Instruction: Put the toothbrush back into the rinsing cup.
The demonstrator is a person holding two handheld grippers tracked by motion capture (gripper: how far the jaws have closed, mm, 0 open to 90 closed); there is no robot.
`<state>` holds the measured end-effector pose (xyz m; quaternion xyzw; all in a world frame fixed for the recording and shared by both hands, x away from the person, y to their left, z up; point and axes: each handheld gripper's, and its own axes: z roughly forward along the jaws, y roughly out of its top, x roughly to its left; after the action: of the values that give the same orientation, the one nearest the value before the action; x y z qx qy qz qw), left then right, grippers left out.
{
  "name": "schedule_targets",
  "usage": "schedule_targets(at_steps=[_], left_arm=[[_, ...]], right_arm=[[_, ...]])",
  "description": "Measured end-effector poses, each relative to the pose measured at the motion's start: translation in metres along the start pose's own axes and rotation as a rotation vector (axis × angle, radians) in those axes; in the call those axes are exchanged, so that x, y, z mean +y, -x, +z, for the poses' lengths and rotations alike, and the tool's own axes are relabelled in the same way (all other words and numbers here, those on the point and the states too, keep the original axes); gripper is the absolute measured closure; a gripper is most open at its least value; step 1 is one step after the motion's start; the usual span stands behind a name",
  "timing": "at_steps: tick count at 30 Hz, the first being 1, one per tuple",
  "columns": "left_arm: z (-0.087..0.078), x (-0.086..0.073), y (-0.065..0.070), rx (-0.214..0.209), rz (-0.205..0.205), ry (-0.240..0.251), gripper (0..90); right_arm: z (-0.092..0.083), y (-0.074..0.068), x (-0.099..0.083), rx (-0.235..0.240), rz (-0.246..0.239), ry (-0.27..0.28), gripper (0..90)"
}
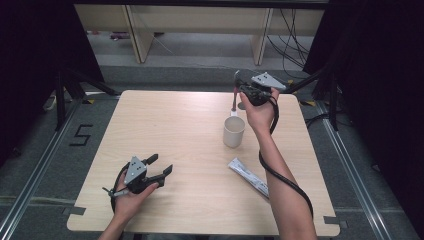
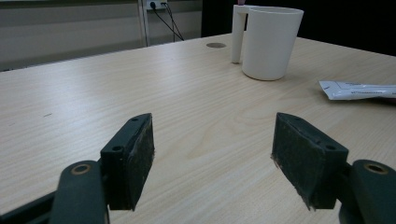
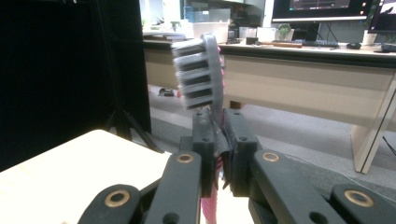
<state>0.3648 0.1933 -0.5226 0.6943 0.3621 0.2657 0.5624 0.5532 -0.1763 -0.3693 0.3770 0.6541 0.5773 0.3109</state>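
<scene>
High view takes in the square, pale wood-grain table (image 1: pixel 175 130) with rounded corners, a smooth laminate top standing on grey carpet. On it, right of centre, stands the cream, smooth-walled plastic mug (image 1: pixel 233 131), slightly tapered, its flat strap handle visible in the left gripper view (image 2: pixel 238 35). Near the mug, toward the person's side, lies the long, flat white plastic packet (image 1: pixel 248 176) with printed lettering, set at a slant beside the right forearm. The left gripper (image 1: pixel 159 166), black with a grey three-cornered plate on top, is held low over the near left part of the table; its jaws stand wide apart with nothing between them, and the left gripper view shows their rough, rectangular black pads (image 2: pixel 137 158) over bare wood. The right gripper (image 1: pixel 237 86) is raised above the far right of the table, beyond the mug, its jaws pressed together on the slim pink-and-grey toothbrush (image 1: pixel 234 92), which hangs with its handle pointing down toward the tabletop behind the mug. In the right gripper view the brush's grey oval head (image 3: pixel 201 74) rises above the clamped jaws, its rows of dark bristles facing left, and the pink handle runs down between them.
</scene>
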Motion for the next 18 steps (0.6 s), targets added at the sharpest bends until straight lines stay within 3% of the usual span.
schedule_targets(at_steps=[10, 11, 12, 18], left_arm=[[0.001, 0.0, 0.0, -0.002, 0.001, 0.003, 29.5], [0.0, 0.0, 0.0, -0.002, 0.001, -0.002, 29.5], [0.0, 0.0, 0.0, -0.001, -0.002, -0.002, 29.4], [0.0, 0.0, 0.0, -0.001, 0.0, 0.0, 29.3]], right_arm=[[0.002, 0.0, -0.008, -0.001, 0.002, -0.03, 84.8], [0.002, -0.002, -0.009, -0.01, 0.023, -0.035, 84.8], [0.004, 0.0, -0.01, -0.002, 0.004, -0.029, 84.8], [0.005, -0.001, -0.014, -0.01, -0.003, -0.045, 84.8]])
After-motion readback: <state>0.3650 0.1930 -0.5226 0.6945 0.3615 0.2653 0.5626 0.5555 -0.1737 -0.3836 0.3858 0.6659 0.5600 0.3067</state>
